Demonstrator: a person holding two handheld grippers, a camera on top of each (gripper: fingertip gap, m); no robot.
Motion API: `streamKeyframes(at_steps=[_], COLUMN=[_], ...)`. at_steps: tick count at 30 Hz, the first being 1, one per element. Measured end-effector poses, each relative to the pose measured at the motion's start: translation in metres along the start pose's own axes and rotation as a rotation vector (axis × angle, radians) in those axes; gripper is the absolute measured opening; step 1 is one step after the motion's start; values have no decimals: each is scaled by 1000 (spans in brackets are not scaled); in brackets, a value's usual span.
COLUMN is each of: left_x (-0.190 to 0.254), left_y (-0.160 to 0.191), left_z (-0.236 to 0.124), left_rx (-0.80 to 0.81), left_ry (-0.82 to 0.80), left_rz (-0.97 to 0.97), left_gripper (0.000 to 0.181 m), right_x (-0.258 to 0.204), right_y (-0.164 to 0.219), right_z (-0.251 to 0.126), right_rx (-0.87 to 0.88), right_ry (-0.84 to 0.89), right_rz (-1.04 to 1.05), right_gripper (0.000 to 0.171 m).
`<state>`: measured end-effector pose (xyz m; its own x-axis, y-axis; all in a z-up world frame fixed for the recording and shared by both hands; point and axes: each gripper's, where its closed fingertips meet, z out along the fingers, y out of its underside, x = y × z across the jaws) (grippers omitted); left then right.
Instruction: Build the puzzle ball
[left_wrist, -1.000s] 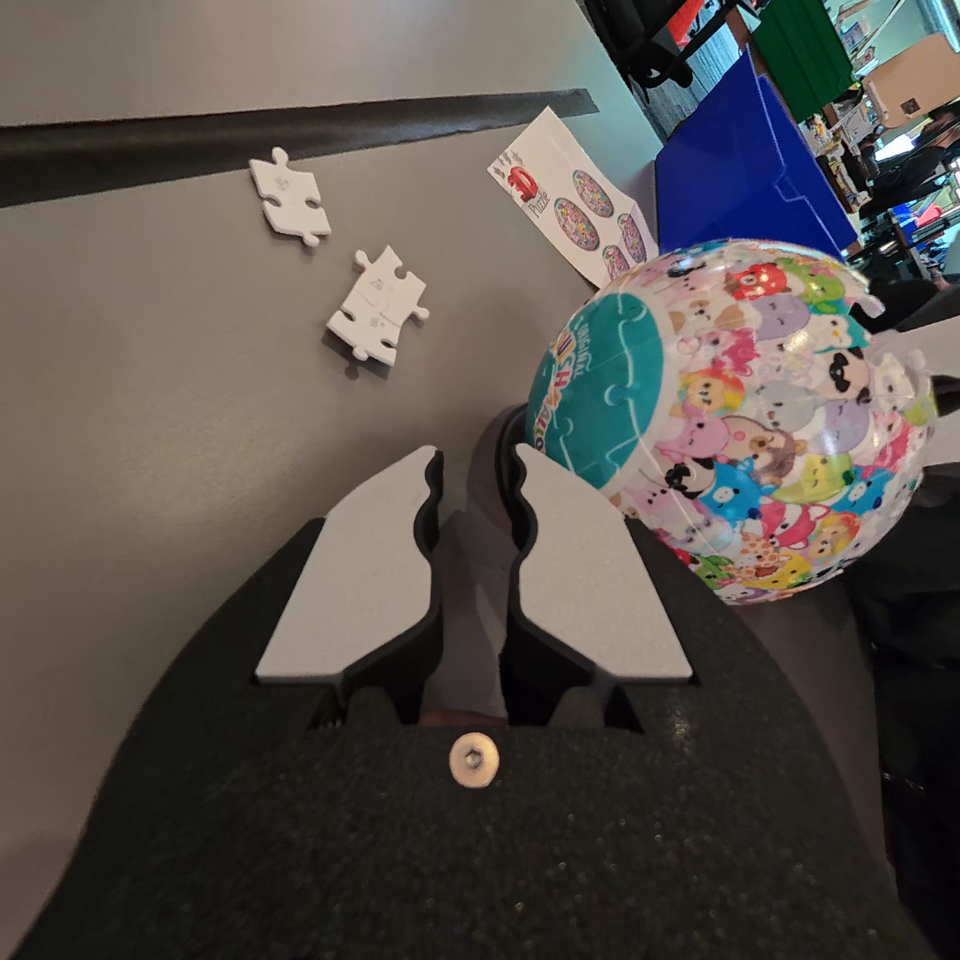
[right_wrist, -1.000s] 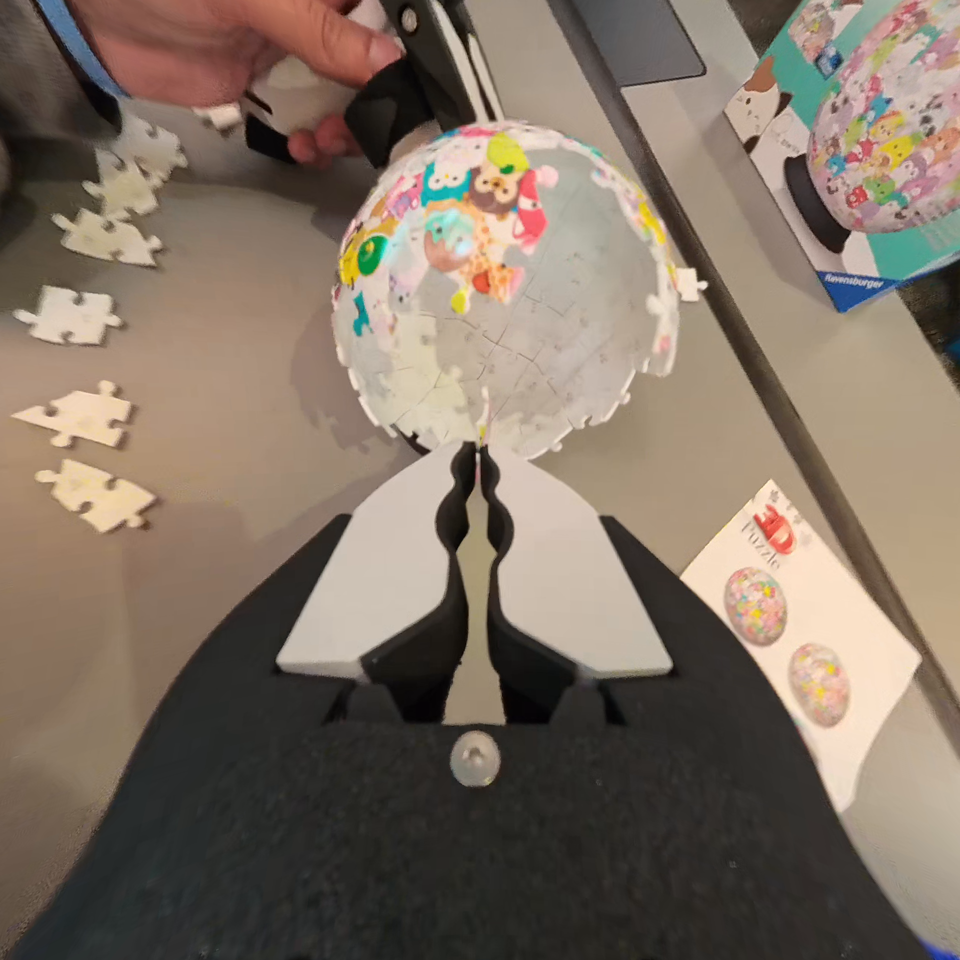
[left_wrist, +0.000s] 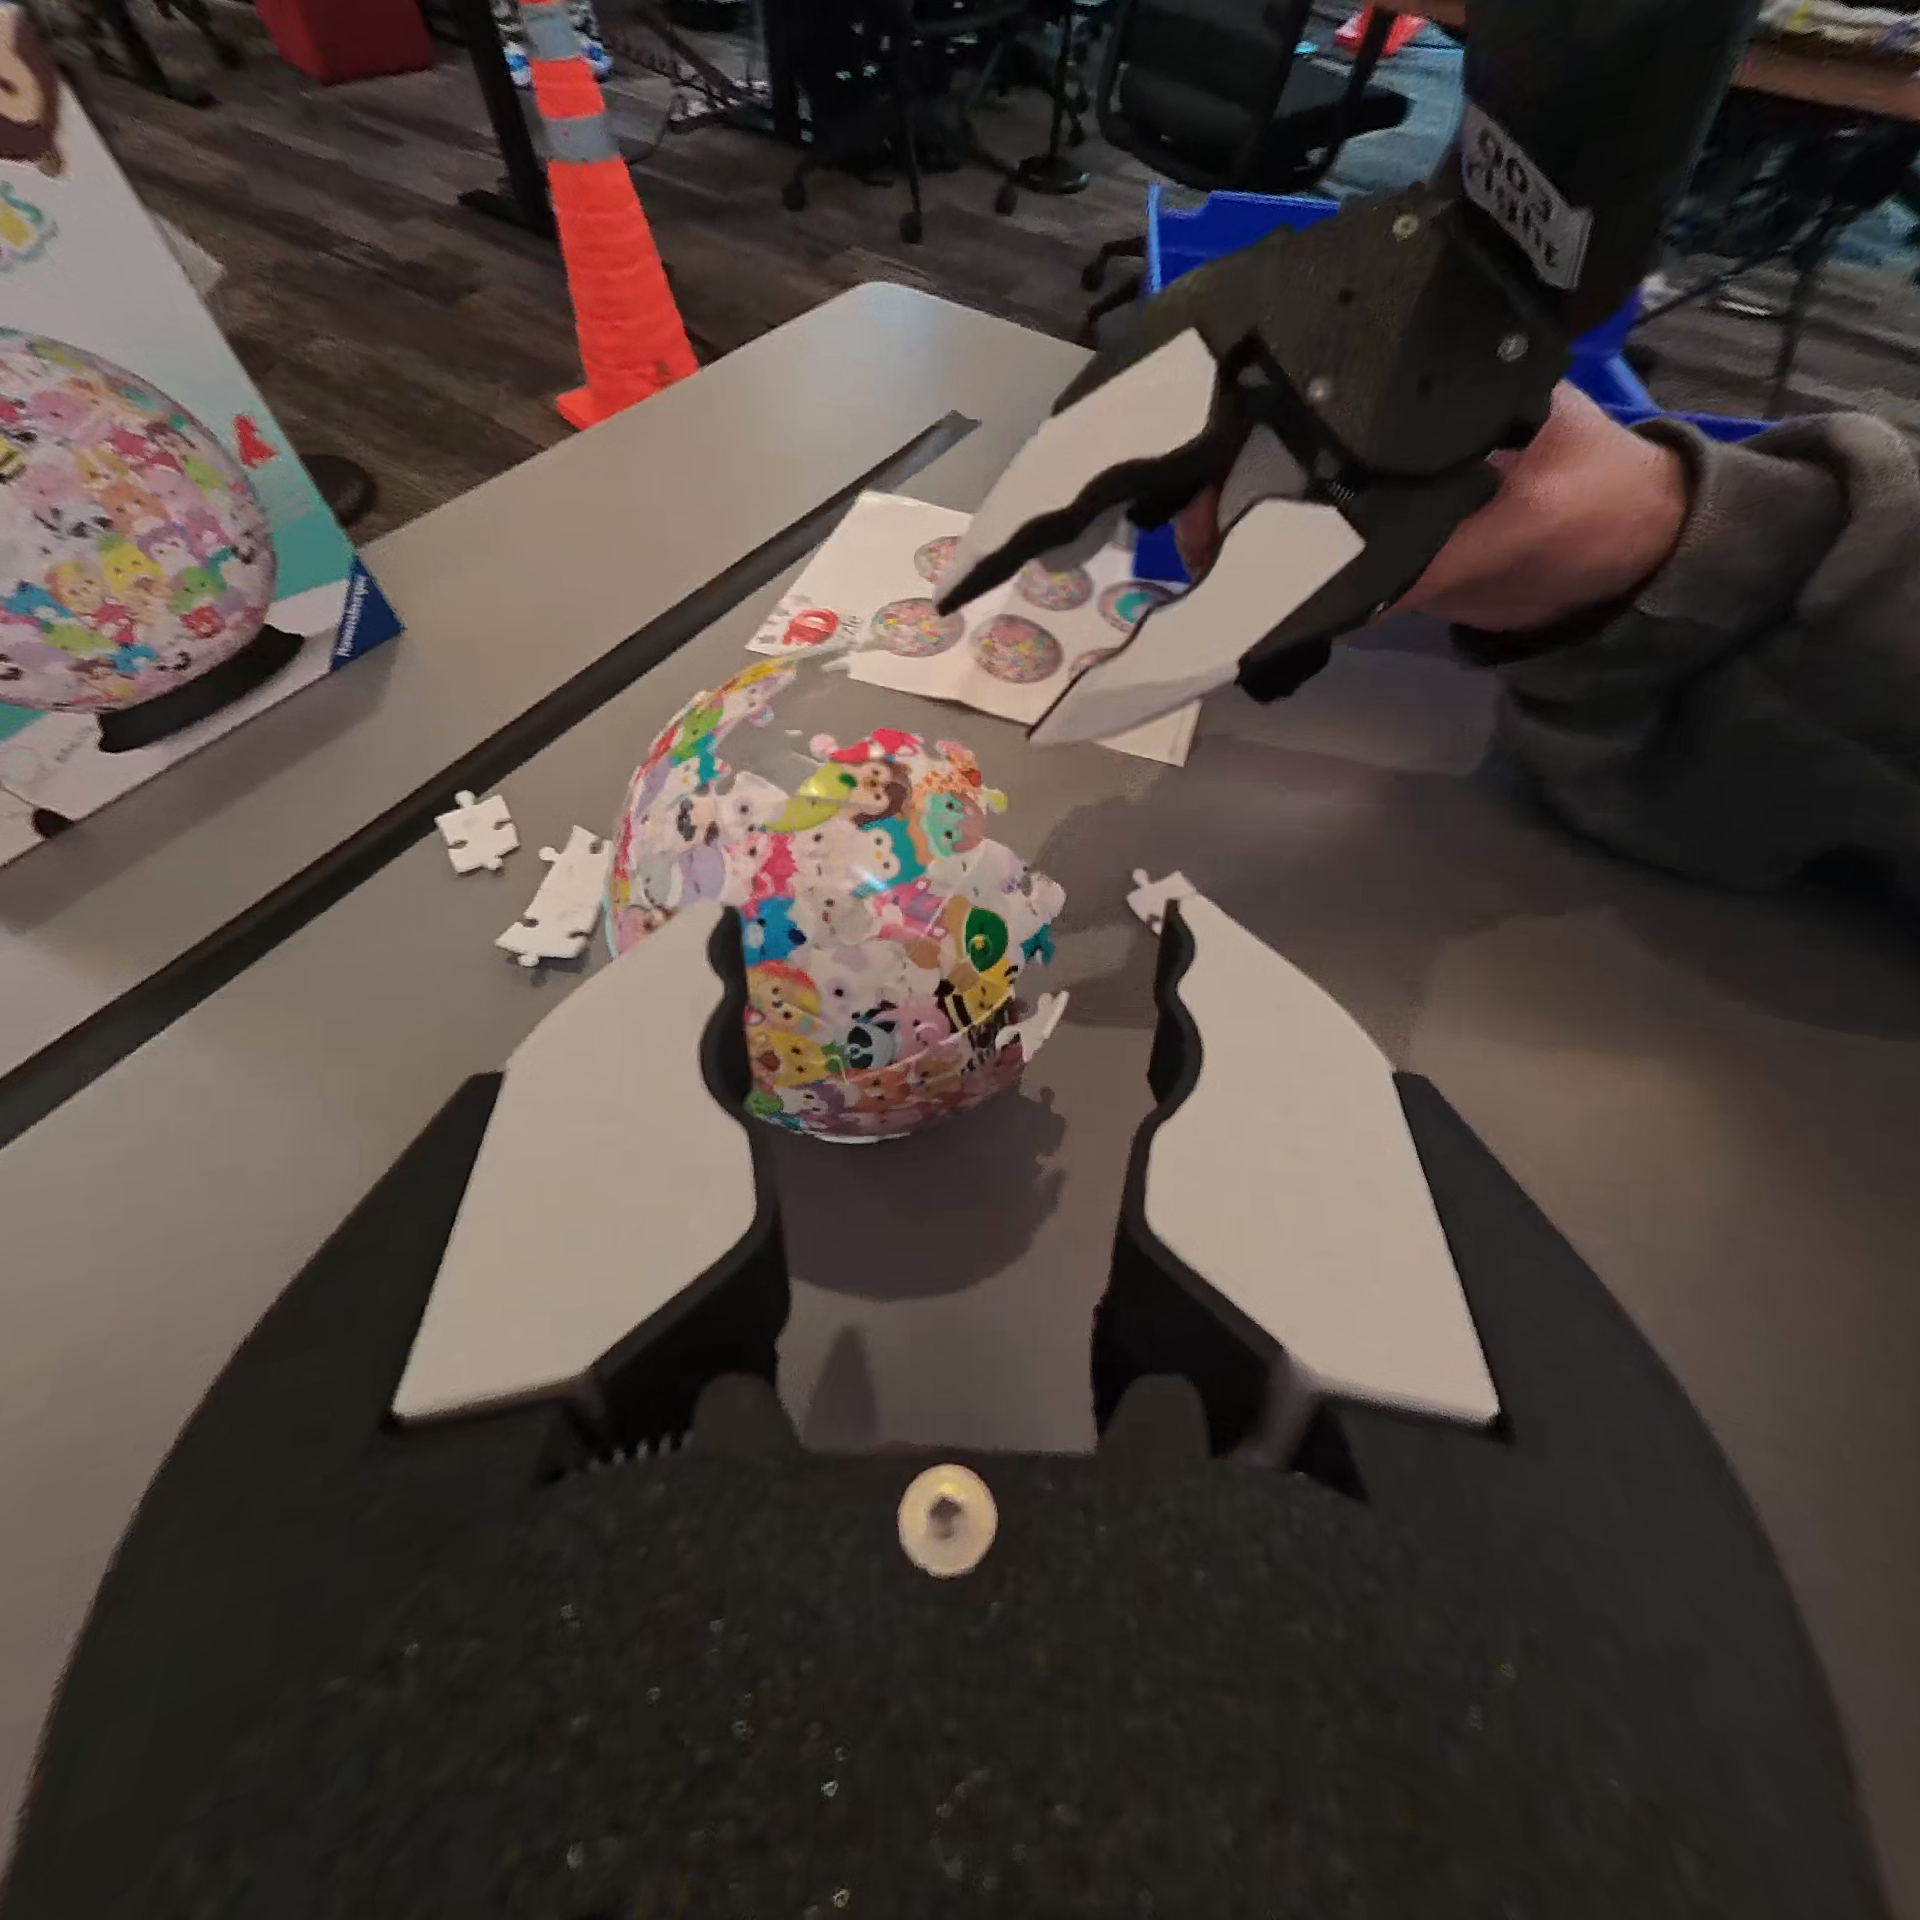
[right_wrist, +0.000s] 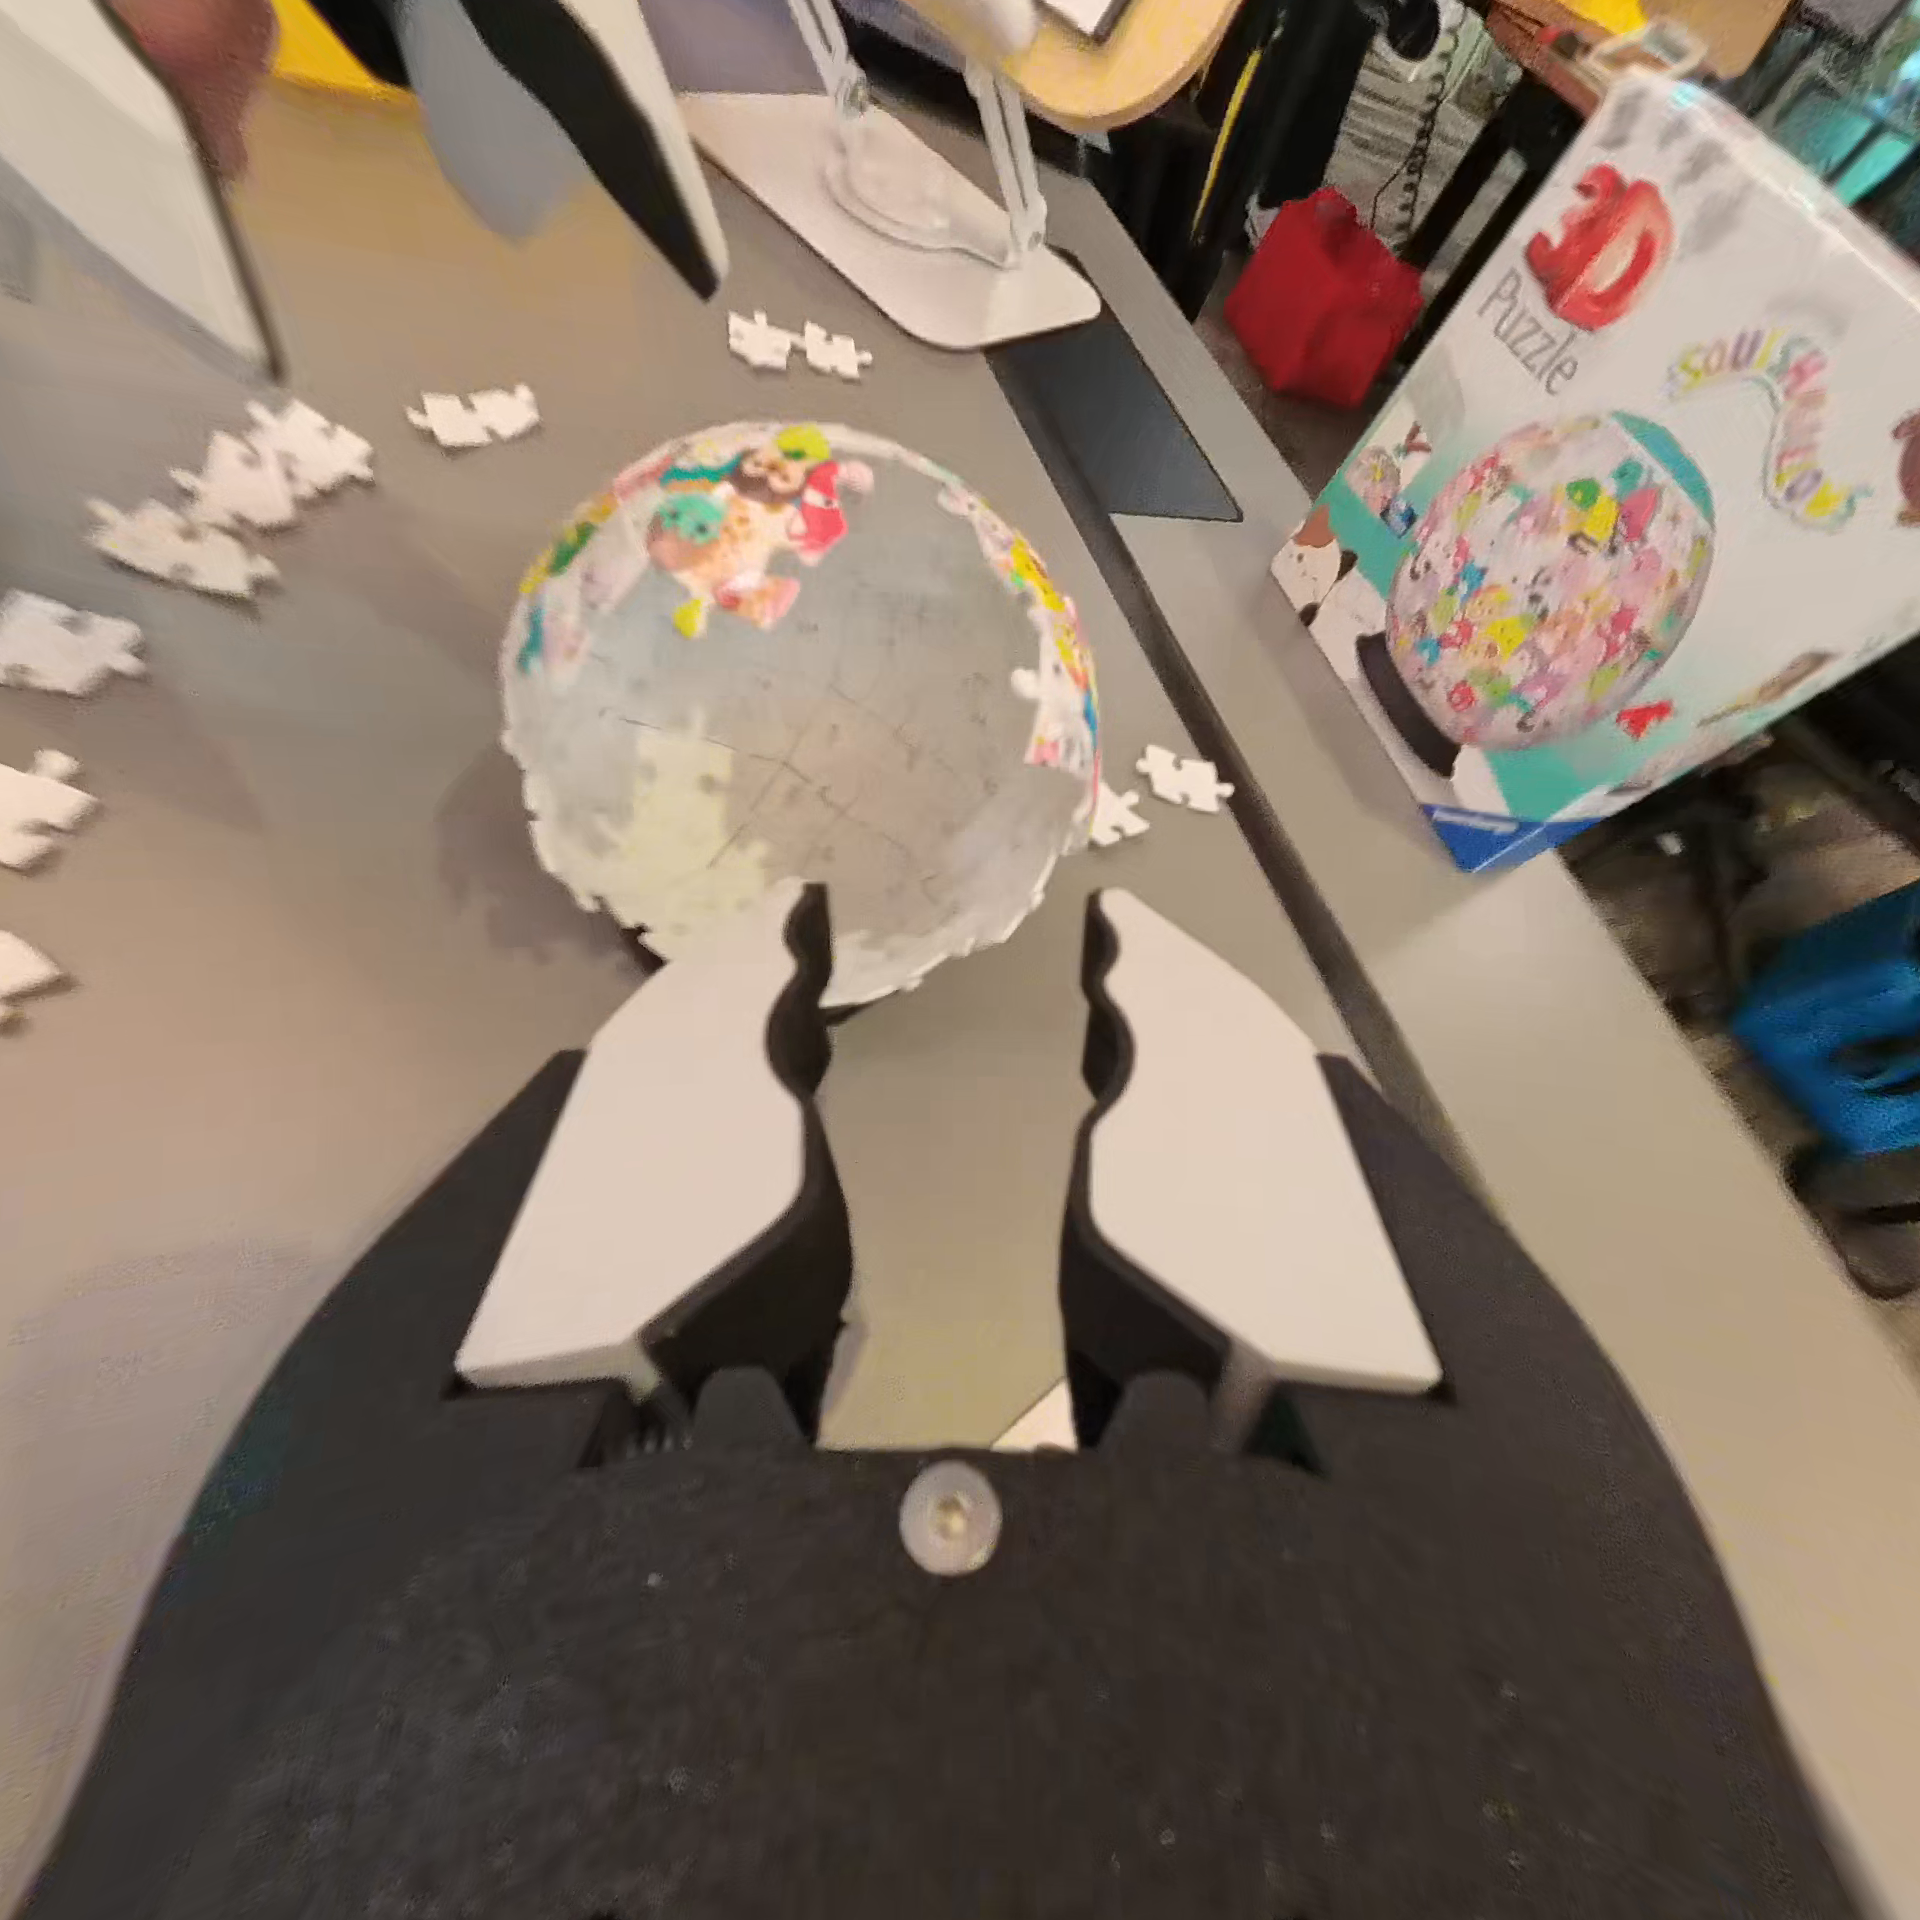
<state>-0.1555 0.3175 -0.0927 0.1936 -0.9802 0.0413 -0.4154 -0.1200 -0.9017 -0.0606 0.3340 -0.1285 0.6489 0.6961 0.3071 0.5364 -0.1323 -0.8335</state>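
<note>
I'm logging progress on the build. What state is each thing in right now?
Colourful printed puzzle ball: partly built, large gap on one side, resting on the grey table, ungripped.
Left tool: open, empty.
Right tool: open, empty.
Loose white puzzle pieces: unplaced, printed side down.
Printed cardboard puzzle box: standing upright.
Paper instruction sheet: lying flat.

Grey table (left_wrist: 1558, 1039) bears puzzle ball (left_wrist: 852, 935), loose pieces (right_wrist: 177, 545), leaflet (left_wrist: 914, 613).

Black grippers, grey fingers (left_wrist: 613, 1174), grey sleeve (left_wrist: 1756, 623).
</note>
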Motion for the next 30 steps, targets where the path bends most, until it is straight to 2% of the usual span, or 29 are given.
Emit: streamKeyframes(at_steps=[2, 5, 9, 17, 24, 28, 30], left_x=[-3, -8, -9, -22, -31, -41, -46], left_y=[1, 5, 9, 19, 24, 23, 23], left_z=[6, 13, 24, 32, 30, 24, 22], left_rx=[-14, -35, -73, -143, -139, -121, -118], left_ry=[-52, -137, -172, -155, -48, 1, 27], left_rz=[-15, -22, -23, -64, -176, -230, -253], left_gripper=[81, 87, 90, 86, 91, 89, 87], right_x=[9, 18, 17, 18, 18, 18, 18], right_y=[4, 3, 5, -7, -7, -8, -7], right_z=[17, 35, 55, 44, 40, 40, 38], right_rx=[-30, -7, -16, -65, -285, -441, -520], right_ry=[31, 68, 24, -7, -78, -120, -144], right_rz=[-78, -183, -151, -81, -38, -34, -54], right_gripper=[53, 52, 46, 28, 26, 31, 27])
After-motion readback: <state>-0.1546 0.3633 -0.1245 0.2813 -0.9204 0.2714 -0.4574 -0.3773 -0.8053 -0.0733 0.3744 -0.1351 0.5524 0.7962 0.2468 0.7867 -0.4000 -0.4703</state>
